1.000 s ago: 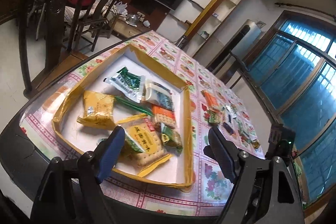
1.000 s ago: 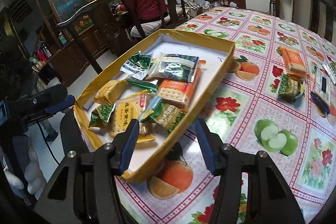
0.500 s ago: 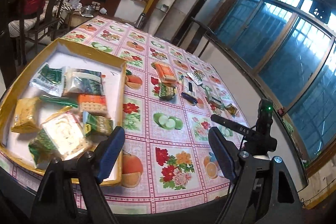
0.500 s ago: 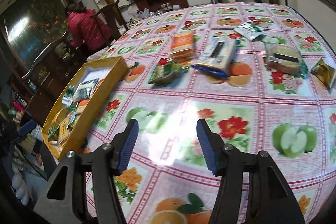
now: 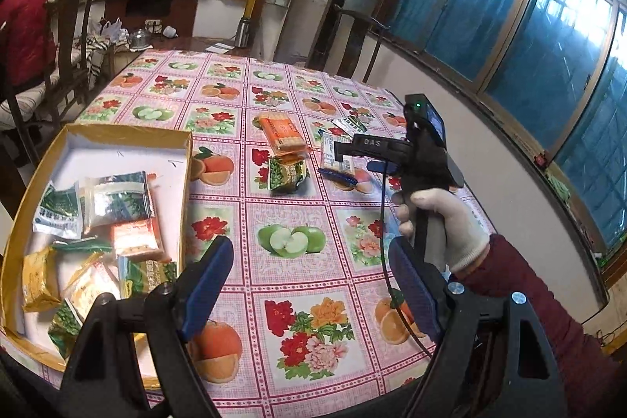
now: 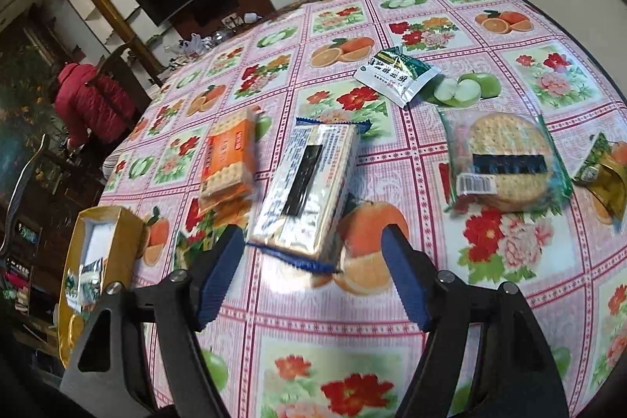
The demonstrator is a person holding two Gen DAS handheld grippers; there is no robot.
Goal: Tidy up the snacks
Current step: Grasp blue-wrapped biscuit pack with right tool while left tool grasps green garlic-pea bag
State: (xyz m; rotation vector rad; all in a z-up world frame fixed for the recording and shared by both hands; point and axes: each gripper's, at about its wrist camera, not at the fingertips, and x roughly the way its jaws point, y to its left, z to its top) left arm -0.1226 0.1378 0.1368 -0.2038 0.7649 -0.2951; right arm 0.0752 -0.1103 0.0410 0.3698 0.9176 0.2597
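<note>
A round worktop wears a pink checked oilcloth printed with fruit and flowers. On it lies a silver cracker pack with blue ends. Just left of that pack is an orange cracker pack; to its right, apart, a clear bag of round crackers; beyond it a green-and-white sachet. Well left of it, at the worktop's edge, stands a shallow yellow box.

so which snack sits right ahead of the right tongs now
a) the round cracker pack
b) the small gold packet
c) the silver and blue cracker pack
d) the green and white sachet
c: in the right wrist view the silver and blue cracker pack lies flat on the tablecloth just past the opening, empty right tongs; the round cracker pack lies off to the right.
</note>
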